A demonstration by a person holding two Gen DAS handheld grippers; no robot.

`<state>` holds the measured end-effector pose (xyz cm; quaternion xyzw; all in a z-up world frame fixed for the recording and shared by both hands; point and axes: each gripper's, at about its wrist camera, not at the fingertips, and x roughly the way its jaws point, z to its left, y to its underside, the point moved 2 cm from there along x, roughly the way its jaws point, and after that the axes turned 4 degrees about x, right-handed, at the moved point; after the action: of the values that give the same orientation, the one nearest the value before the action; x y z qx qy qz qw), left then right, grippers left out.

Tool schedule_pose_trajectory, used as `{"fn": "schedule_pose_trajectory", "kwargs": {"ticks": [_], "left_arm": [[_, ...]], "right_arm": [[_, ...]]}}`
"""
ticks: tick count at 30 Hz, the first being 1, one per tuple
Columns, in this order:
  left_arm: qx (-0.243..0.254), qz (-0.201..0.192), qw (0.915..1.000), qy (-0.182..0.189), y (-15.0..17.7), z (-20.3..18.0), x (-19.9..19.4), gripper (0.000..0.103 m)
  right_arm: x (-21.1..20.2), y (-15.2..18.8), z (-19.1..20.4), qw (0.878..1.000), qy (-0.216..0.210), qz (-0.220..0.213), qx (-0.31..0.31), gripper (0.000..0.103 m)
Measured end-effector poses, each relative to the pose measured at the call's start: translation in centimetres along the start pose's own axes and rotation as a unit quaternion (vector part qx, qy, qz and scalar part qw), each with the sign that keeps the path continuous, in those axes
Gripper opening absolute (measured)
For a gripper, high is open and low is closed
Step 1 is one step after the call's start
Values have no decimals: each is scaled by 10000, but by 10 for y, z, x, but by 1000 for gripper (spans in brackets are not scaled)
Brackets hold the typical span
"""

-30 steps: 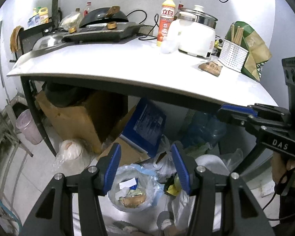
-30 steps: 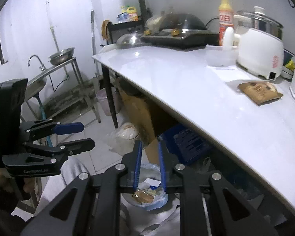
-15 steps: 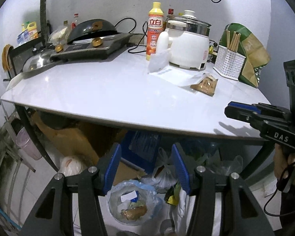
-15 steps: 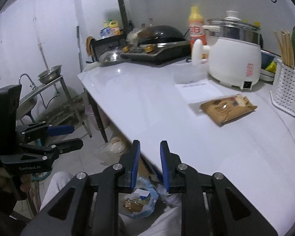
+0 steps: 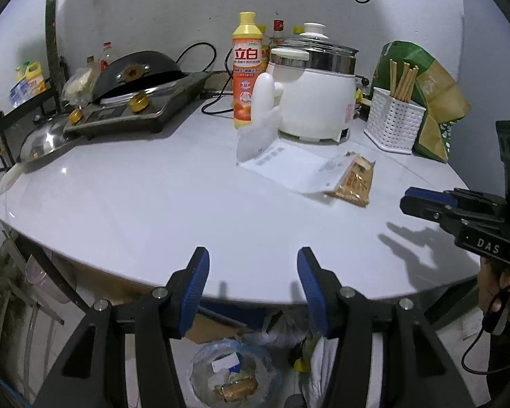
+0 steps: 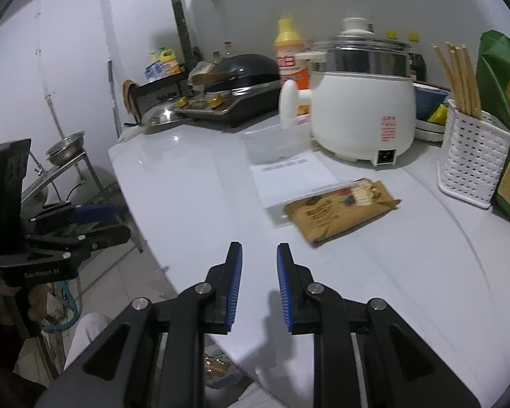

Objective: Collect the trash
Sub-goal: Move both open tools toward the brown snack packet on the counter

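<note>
Risk: right gripper, narrow gap, empty, could snag white paper sheet tucked under brown snack wrapper, centre frame. Left gripper released, empty.

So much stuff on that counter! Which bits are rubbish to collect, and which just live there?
Likely the job's:
- brown snack wrapper
- white paper sheet
- clear plastic bag
- trash bag on the floor

Just lying about:
- rice cooker
- detergent bottle
- chopstick basket
- stove with wok
</note>
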<state>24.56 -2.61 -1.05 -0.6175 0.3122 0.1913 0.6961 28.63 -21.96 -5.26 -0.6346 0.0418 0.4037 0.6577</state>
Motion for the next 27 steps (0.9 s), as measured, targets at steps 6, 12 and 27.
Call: {"fn": "schedule_pose_trajectory", "kwargs": {"ticks": [6, 12, 27], "left_arm": [[159, -18, 9999, 20, -25, 1, 18, 54], [252, -5, 9997, 62, -45, 4, 41, 54], [878, -167, 9958, 189, -99, 5, 106, 62]], "right_arm": [[2, -12, -22, 9998, 136, -41, 144, 20], [9, -22, -42, 9993, 248, -51, 288, 29], [35, -37, -80, 9966, 554, 86, 612, 39]]}}
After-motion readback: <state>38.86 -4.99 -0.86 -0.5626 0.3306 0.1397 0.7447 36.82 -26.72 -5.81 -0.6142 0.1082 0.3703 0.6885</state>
